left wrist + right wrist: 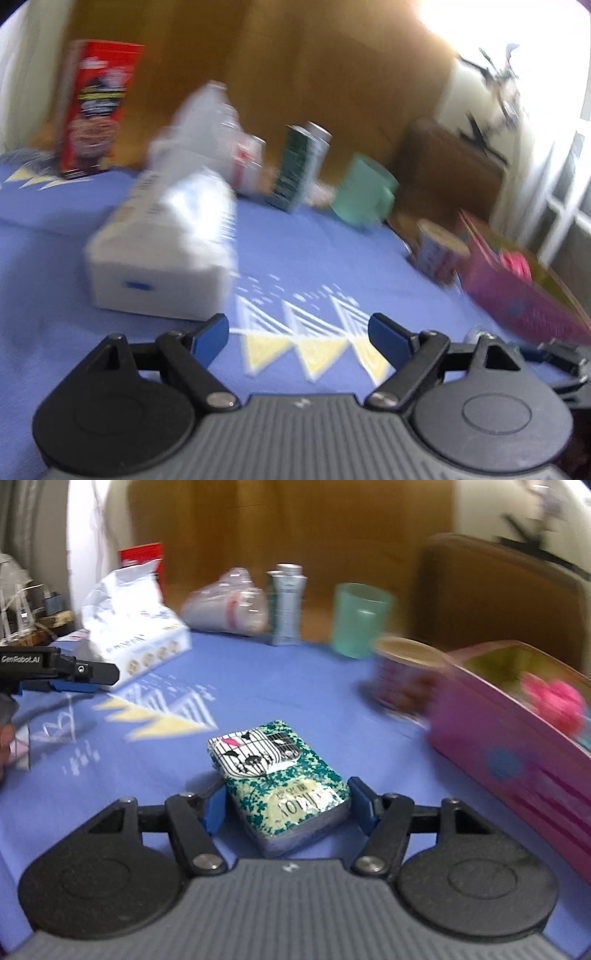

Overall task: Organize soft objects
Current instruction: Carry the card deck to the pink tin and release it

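Observation:
My right gripper (286,805) is shut on a small green-patterned tissue pack (279,779), held just above the blue tablecloth (258,701). A pink box (517,753) with a pink fluffy thing (554,701) inside stands to its right. My left gripper (297,338) is open and empty above the cloth; it also shows at the left edge of the right wrist view (74,674). A white soft tissue pack (162,243) lies just ahead-left of it, also in the right wrist view (136,635).
At the back stand a red cereal box (98,110), a clear plastic bottle on its side (229,605), a green carton with a can (299,166), a teal cup (358,620) and a patterned paper cup (406,675). A brown chair (498,590) is behind.

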Demonstrator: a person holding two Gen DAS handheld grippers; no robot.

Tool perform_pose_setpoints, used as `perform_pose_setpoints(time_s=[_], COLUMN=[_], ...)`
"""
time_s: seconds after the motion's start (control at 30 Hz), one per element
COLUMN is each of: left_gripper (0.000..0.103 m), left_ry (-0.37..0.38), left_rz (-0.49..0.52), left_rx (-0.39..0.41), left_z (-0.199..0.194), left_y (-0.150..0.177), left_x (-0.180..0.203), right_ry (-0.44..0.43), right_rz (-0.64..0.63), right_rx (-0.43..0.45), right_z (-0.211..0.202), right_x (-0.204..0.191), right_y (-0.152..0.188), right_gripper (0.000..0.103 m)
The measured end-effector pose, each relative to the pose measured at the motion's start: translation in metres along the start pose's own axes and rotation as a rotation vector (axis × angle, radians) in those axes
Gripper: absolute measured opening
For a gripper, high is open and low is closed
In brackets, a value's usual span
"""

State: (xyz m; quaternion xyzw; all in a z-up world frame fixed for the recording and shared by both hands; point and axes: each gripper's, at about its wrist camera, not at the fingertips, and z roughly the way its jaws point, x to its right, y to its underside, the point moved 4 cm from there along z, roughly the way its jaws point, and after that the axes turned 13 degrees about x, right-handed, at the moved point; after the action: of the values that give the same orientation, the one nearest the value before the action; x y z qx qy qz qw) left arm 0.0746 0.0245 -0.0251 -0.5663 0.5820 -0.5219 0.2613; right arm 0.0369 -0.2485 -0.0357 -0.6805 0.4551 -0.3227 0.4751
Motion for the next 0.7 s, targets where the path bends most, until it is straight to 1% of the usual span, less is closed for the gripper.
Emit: perform_pose_setpoints(time_s=[0.07, 0.13, 0.23, 0.33, 0.43, 0.47, 0.5, 0.53, 0.57, 0.63, 0.7], left_gripper=[0.086, 0.086, 0.081, 0.072, 0.057, 0.052, 0.045, 0.046, 0.046, 0.045, 0.045], left_ry=[0.078, 0.185, 0.301, 0.389, 0.442, 0.456, 0.467, 0.483, 0.488, 0.521, 0.558], left_rz=[0.002, -0.026, -0.029, -0.035, 0.003, 0.026, 0.053, 0.078, 0.097, 0.123, 0.125], left_rx=[-0.039, -0.081, -0.138, -0.238, -0.319, -0.326, -0.322, -0.326, -0.309, -0.278, -0.261], left_z=[0.005, 0.013, 0.026, 0.044, 0.057, 0.059, 0.058, 0.057, 0.056, 0.057, 0.062], left_y=[0.003, 0.005, 0.009, 0.019, 0.035, 0.039, 0.041, 0.042, 0.04, 0.03, 0.019], left_x=[0.022, 0.051, 0.095, 0.131, 0.161, 0.169, 0.178, 0.188, 0.196, 0.212, 0.229], right_ry=[0.029, 0.043, 0.066, 0.061, 0.063, 0.062, 0.058, 0.055, 0.06, 0.101, 0.143], right_rz=[0.025, 0.064, 0.105, 0.114, 0.073, 0.065, 0.063, 0.068, 0.073, 0.069, 0.084], right_rx=[0.008, 0.015, 0.022, 0.03, 0.044, 0.044, 0.042, 0.044, 0.062, 0.112, 0.167], right_z=[-0.018, -0.031, -0.037, -0.043, -0.048, -0.05, -0.05, -0.052, -0.055, -0.065, -0.076], right_x=[0.012, 0.022, 0.028, 0.031, 0.028, 0.029, 0.03, 0.032, 0.034, 0.04, 0.05], right_y=[0.009, 0.015, 0.02, 0.022, 0.023, 0.025, 0.027, 0.03, 0.031, 0.029, 0.025], right_gripper=[0.074, 0.077, 0.079, 0.078, 0.077, 0.071, 0.062, 0.057, 0.056, 0.055, 0.056])
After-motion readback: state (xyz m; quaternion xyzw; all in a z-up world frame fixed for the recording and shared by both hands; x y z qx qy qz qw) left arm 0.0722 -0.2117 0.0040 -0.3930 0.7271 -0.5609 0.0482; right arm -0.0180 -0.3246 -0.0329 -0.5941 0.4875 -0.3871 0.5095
